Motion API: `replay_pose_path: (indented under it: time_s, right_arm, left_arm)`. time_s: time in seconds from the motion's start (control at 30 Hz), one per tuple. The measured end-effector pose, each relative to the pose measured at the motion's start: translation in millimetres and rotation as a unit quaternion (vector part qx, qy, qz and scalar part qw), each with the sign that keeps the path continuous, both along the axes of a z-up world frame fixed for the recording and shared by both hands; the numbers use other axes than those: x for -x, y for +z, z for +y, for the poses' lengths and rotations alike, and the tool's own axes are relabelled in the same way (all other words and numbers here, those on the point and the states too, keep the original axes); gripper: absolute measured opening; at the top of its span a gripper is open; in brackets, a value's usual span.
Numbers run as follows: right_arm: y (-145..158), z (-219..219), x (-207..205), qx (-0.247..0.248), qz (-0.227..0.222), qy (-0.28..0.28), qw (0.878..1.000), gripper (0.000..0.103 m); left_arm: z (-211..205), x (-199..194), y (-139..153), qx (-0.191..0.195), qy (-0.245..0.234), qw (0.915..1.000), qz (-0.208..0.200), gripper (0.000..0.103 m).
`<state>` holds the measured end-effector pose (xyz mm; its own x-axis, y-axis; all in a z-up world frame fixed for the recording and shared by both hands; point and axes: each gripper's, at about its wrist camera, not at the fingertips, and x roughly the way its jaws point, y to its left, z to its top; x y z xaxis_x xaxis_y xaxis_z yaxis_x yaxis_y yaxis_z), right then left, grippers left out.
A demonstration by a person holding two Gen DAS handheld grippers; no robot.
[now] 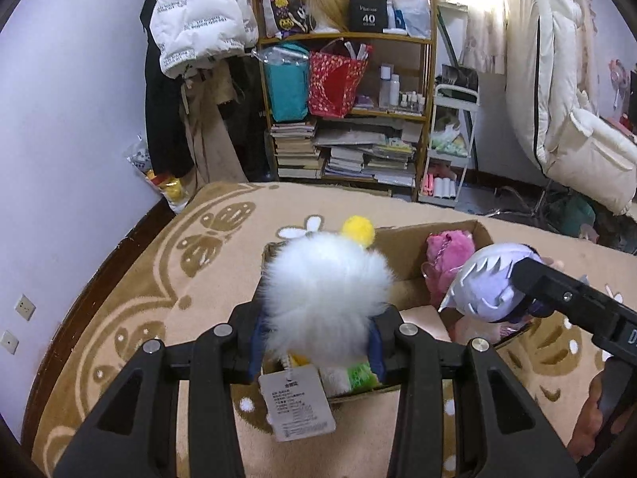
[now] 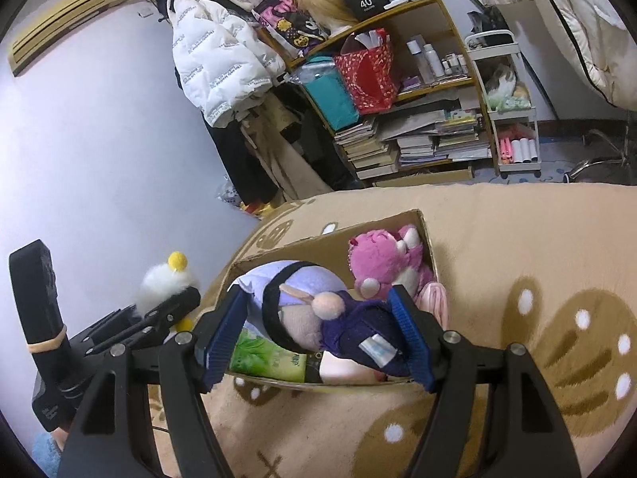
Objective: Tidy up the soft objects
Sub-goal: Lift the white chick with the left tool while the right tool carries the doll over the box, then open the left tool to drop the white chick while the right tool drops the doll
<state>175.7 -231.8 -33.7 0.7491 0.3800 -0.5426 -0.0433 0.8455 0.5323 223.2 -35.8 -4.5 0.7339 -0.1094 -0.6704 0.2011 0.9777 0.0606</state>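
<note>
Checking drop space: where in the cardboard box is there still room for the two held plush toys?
Cardboard box: bare floor in the left half, beside the pink plush. The right end is crowded with it; the near edge holds a green pack. Carpet around lies bare.

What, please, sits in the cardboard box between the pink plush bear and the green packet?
In the right wrist view, the purple-haired doll, held by the right gripper, hangs there.

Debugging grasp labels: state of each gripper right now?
Left gripper: closed on the fluffy white plush toy.
Right gripper: closed on the lavender-haired plush doll in dark purple clothes.
</note>
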Motion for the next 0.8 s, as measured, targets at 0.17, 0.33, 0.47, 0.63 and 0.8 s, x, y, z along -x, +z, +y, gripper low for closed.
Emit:
replay_pose_path:
  time_s: [0.17,0.33,0.47,0.63,0.8]
  right_arm:
    - [0,7,-4,0.042,0.001,-0.003,0.999,0.077]
    - [-5,15,-6,0.072,0.01,0.001,0.997,0.079]
    - [-7,14,-8,0.064,0.015,0.006,0.998,0.081]
    - [-3,7,-6,0.055,0.012,0.004,0.998,0.089]
    - [3,3,-1,0.049,0.009,-0.001,0.999,0.101]
  left_arm:
    - [-4,-10,-19,0.002,0.0,0.9997,0.024,0.04]
    - [-10,-9,-33,-0.028,0.008,0.9992,0.029,0.043]
    - [-8,-7,-36,-0.032,0.017,0.9989,0.031,0.062]
    - [1,-6,-36,-0.012,0.032,0.9987,0.038,0.072]
    - [5,0,-32,-0.028,0.05,0.9979,0.028,0.076]
